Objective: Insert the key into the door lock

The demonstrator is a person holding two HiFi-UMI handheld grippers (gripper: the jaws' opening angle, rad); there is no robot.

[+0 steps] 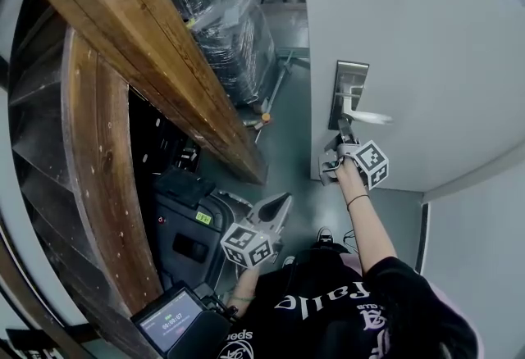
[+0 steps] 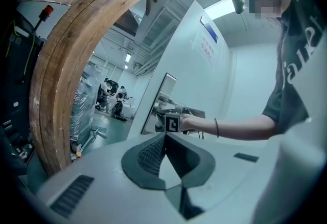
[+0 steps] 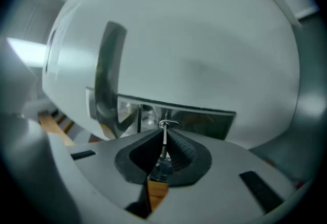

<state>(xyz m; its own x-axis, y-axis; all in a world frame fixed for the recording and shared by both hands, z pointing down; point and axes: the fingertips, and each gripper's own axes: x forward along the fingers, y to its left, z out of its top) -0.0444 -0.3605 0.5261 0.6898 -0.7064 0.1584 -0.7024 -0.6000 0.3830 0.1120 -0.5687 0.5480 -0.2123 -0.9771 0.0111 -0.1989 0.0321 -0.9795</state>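
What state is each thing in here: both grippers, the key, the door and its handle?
Right gripper: shut on the thin metal key.
Left gripper: shut, empty.
Thin metal key: tip at the silver lock plate; depth in unclear.
White door: seems swung open.
Silver lever handle: level, not pressed.

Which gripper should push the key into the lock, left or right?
Right. The right gripper pinches the key and sits right at the lock plate. The left gripper is shut on nothing and hangs low, away from the door.
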